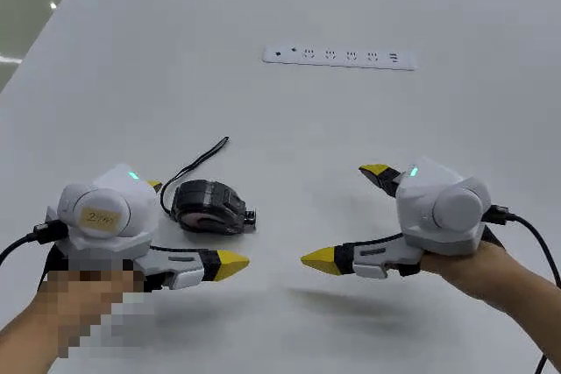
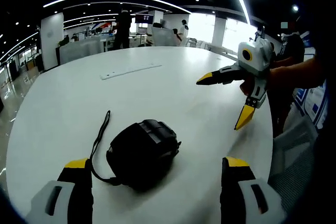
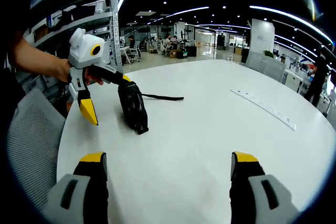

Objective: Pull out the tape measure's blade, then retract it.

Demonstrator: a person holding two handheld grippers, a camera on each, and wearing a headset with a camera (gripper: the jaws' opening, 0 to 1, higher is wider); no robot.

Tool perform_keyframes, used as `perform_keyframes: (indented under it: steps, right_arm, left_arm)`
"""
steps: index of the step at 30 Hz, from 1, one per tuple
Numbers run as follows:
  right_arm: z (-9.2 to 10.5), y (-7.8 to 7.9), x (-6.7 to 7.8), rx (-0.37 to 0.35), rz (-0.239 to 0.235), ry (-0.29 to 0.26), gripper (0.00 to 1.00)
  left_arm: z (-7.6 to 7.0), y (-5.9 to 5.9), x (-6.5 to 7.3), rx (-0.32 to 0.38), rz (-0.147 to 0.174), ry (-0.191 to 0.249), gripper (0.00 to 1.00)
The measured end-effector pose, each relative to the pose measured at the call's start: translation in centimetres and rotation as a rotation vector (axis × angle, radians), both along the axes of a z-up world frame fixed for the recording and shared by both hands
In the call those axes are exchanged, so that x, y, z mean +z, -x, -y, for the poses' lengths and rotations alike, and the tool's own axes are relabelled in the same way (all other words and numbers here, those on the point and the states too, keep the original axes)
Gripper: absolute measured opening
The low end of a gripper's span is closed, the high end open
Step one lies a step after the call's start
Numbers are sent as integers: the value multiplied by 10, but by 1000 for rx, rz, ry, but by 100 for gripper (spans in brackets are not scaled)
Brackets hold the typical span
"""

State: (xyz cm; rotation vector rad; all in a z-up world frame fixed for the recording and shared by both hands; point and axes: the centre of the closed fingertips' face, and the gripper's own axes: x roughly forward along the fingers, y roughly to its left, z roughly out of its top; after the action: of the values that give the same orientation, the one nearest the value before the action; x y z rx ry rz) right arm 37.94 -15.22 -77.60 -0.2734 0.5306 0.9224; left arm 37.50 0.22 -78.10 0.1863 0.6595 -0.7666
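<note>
White and nearly bare, the table (image 1: 421, 6) carried the tape measure (image 1: 209, 207) close to the person's side, left of the middle. Its dark case seemed to lie on its flat side, with the long axis running left to right across the table. A small nub (image 1: 251, 215) stuck out at the right end, and I judged it to be the hook of the blade, which was fully inside. A thin strap (image 1: 197, 164) ran from the left end away towards the far side. The left tongs (image 1: 200, 222) were wide apart with the case about between their two jaws, near but not clamped. The right tongs (image 1: 336, 215) were also apart and held nothing. They pointed left at the nub, with bare table between. So the left side was nearer for holding the case, and the hook faced the right tongs for the pull. Well beyond lay a white power strip (image 1: 337, 56).
</note>
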Motion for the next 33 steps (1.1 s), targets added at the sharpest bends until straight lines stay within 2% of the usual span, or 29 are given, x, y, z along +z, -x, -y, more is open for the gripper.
perform_keyframes:
  steps: [4, 13, 18, 24, 29, 33]
  right_arm:
    - [10, 6, 7, -35, 4, -19, 100]
    - [30, 23, 7, -81, 2, -19, 100]
    - [31, 26, 7, -86, -2, -22, 100]
    - [35, 42, 11, -112, -29, -50, 100]
    - [38, 47, 18, -134, -15, -65, 100]
    - [41, 50, 21, -153, -11, -80, 100]
  left_arm:
    - [3, 4, 7, -18, 9, 41, 100]
    - [-6, 8, 13, -13, 26, 46, 100]
    - [-8, 8, 13, -7, 28, 49, 100]
    - [-14, 19, 19, 5, 28, 59, 100]
    - [-18, 23, 24, 7, 44, 66, 100]
    - [-23, 27, 28, 3, 58, 55, 100]
